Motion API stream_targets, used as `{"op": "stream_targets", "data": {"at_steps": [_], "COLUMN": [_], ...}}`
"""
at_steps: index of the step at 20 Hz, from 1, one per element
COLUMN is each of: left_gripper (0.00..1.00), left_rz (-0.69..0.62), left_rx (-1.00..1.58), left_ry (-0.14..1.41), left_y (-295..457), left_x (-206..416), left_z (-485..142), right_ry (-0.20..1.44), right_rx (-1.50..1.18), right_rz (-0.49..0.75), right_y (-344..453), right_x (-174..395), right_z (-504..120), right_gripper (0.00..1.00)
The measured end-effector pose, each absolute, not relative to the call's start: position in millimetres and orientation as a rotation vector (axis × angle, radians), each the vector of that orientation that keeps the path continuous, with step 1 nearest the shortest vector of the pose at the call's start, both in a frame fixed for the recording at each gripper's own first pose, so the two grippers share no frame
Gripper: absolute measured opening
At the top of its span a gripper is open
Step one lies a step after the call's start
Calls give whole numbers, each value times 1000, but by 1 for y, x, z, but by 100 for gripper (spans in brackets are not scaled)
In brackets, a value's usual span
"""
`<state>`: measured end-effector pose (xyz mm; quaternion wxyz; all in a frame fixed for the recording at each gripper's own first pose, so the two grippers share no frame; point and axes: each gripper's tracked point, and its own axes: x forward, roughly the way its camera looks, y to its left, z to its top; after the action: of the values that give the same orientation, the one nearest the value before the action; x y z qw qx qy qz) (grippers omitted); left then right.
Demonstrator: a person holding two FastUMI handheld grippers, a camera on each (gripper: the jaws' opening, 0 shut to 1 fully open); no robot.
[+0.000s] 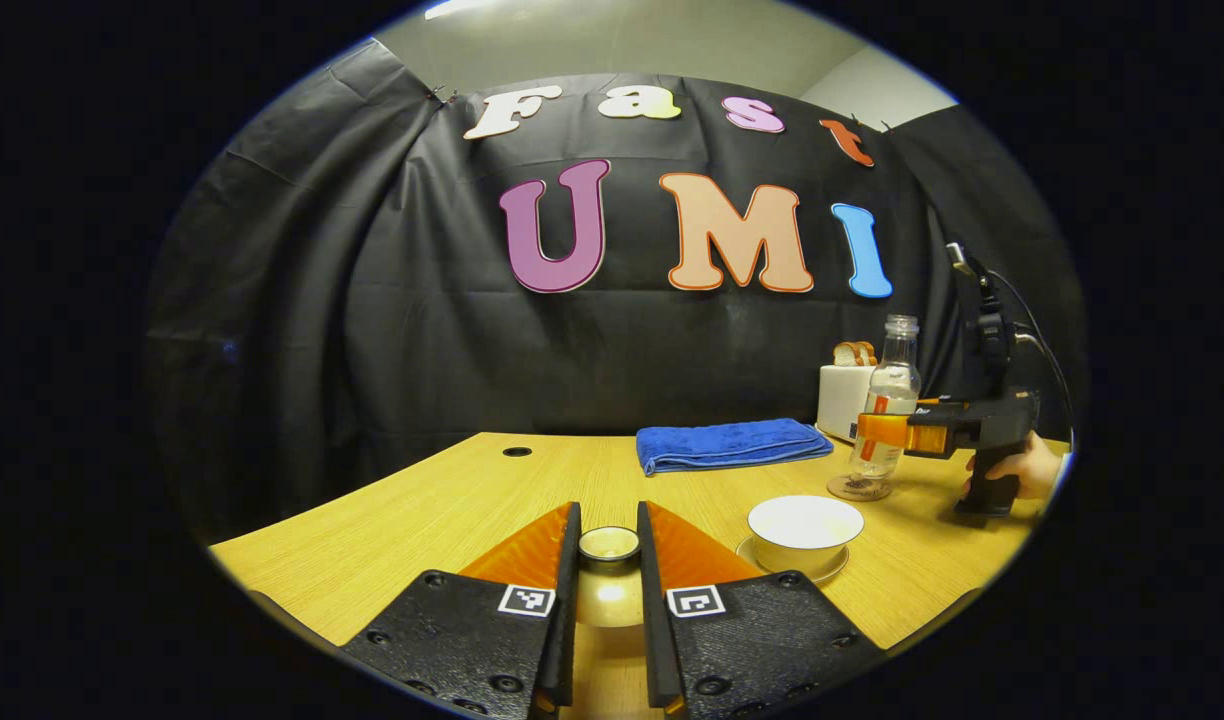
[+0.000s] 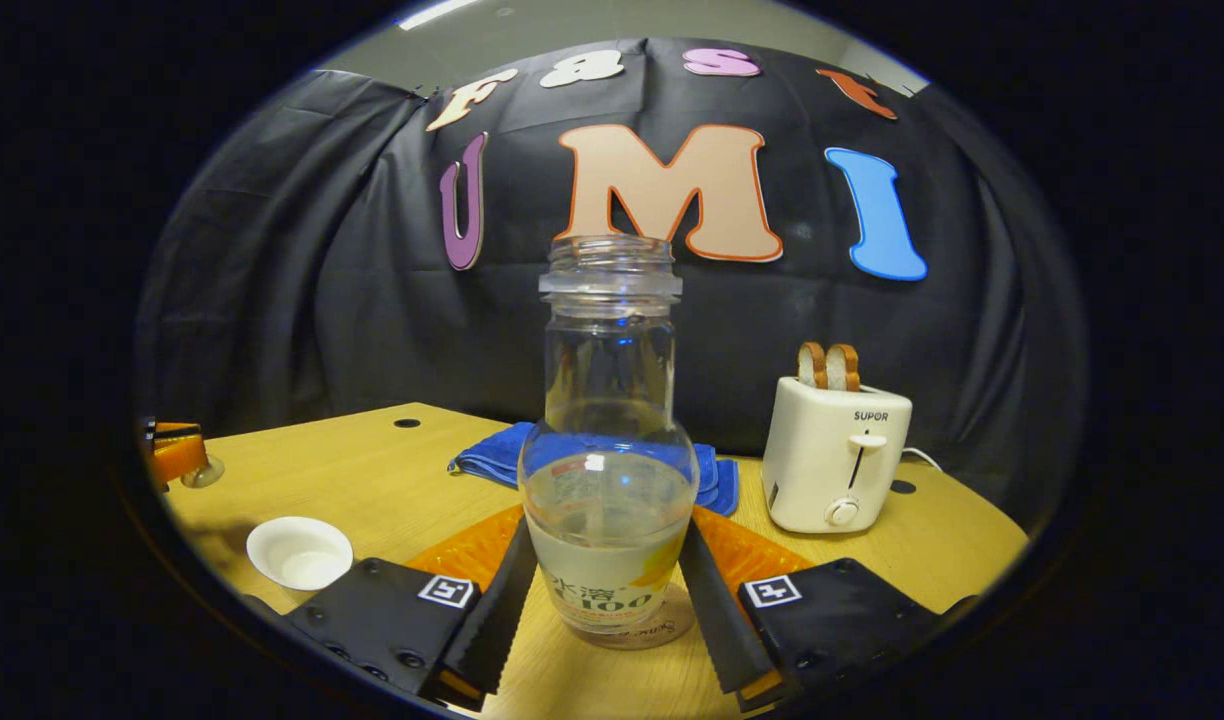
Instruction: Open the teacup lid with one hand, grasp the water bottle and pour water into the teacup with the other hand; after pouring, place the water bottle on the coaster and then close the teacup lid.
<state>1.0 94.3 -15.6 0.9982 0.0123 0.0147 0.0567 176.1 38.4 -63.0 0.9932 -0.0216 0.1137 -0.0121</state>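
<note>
My left gripper [image 1: 609,512] is shut on the knob of the teacup lid [image 1: 609,548], holding it above the table, left of the cup. The open white teacup [image 1: 805,527] stands on its saucer to the right; it also appears in the right gripper view [image 2: 299,552]. The clear, uncapped water bottle [image 2: 609,350], partly filled, stands upright on a round coaster [image 2: 662,630]. My right gripper [image 2: 608,520] has both fingers against the bottle's lower sides. Farther off in the left gripper view, that right gripper [image 1: 884,430] clasps the bottle [image 1: 897,370] over the coaster [image 1: 858,488], with a hand [image 1: 1032,465] on its handle.
A folded blue towel [image 1: 732,443] lies behind the teacup. A white toaster [image 2: 834,455] with two bread slices stands at the back right. The black cloth wall closes off the far side of the wooden table [image 1: 452,500].
</note>
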Motion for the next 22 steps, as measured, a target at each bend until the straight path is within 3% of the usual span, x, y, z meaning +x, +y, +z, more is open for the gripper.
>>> {"op": "stream_targets", "data": {"at_steps": [22], "left_gripper": [26], "left_rz": [103], "left_rx": [24], "left_ry": [33], "left_y": [92], "left_x": [2], "left_z": [-17], "right_ry": [327], "right_rx": [4], "right_rz": [-75], "right_y": [17], "right_x": [200], "right_z": [-98], "right_gripper": [82]}}
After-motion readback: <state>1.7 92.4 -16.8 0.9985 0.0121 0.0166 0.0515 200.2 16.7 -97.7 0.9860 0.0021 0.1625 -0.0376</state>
